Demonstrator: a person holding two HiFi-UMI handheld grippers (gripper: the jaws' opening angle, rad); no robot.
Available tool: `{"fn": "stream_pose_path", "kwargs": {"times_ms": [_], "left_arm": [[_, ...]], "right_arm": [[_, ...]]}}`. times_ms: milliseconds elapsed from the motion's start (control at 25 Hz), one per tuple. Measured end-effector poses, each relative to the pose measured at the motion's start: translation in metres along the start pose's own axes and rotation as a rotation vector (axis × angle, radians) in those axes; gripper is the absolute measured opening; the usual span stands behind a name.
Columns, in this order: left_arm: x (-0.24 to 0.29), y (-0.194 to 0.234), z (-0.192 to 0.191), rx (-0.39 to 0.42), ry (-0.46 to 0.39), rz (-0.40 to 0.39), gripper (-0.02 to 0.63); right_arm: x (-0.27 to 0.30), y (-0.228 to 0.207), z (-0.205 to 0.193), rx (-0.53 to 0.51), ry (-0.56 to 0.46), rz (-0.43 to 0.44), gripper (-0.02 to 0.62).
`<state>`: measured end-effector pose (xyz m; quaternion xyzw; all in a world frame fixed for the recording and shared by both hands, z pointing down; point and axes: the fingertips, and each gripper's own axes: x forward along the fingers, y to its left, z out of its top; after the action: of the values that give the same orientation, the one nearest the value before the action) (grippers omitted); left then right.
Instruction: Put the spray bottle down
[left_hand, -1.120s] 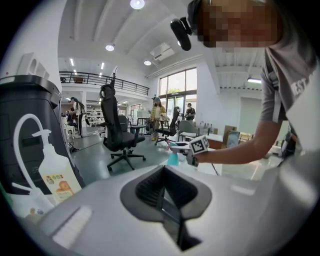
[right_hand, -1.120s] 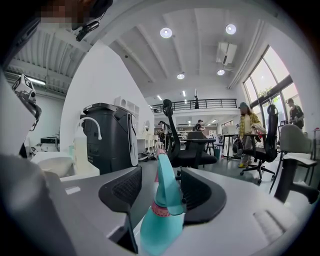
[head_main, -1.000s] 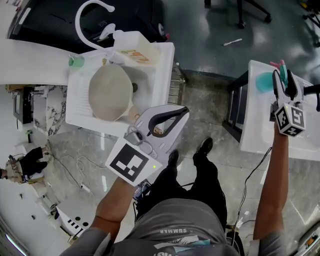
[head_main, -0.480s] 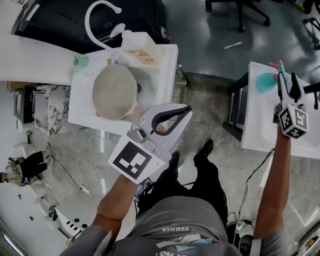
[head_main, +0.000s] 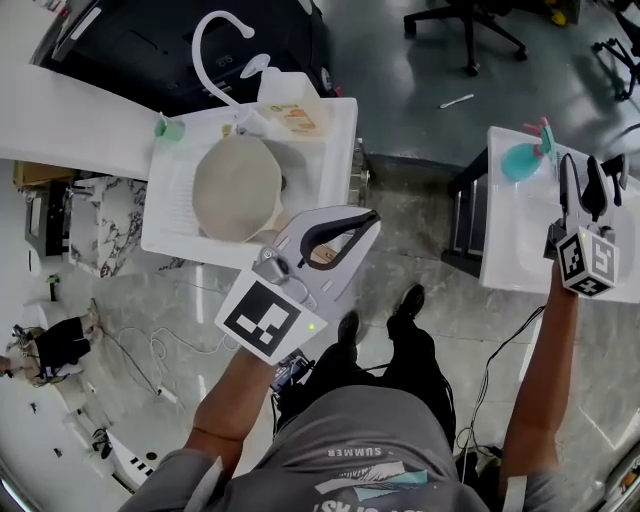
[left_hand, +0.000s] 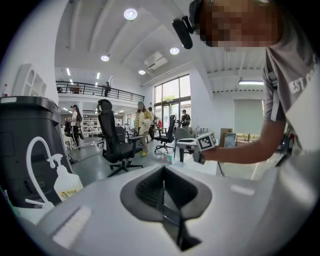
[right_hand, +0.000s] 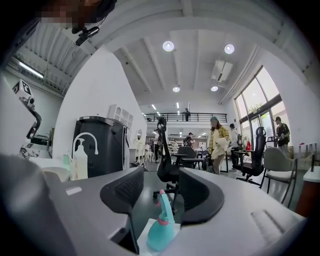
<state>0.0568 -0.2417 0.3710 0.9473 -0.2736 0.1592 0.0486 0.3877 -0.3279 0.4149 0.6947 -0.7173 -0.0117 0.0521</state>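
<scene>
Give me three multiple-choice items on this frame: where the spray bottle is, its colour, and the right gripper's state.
1. Where is the spray bottle?
A) in the sink
B) upright on the white table
C) on the floor

2. Its body colour?
A) teal
B) yellow
C) black

3. The right gripper is:
A) shut on the bottle
B) open, gripping nothing
C) shut, empty

Key:
1 B: the head view shows it standing at the table's far end.
2 A: it is teal in the head view and the right gripper view.
3 B: the jaws stand apart, having just closed slightly, with the bottle ahead and below them, untouched.
</scene>
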Motion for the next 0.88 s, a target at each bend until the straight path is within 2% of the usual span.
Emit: {"fn": "stream_pose_path", "kwargs": {"times_ms": [120,440,640,880], "left_arm": [[-0.012,-0.004,0.009,0.007,-0.02,-0.01,0.002],[-0.053,-0.018,0.041,0.03,-0.098,-0.04,0.002],[-0.08,-0.029,0.059,0.05,-0.146,-0.058,0.002],[-0.114,-0.041,0.076,0.072,-0.201,-0.079,0.002]], "right_arm": [[-0.026,0.007,0.031,-0.005,-0.036,-0.015,0.181],[-0.109,0.048,0.114,0.018,-0.122,0.012,0.002],[-0.162,0.078,0.155,0.042,-0.104,0.029,0.0],[-0.22,0.125,0.183,0.073,-0.045,0.09,0.0]]}}
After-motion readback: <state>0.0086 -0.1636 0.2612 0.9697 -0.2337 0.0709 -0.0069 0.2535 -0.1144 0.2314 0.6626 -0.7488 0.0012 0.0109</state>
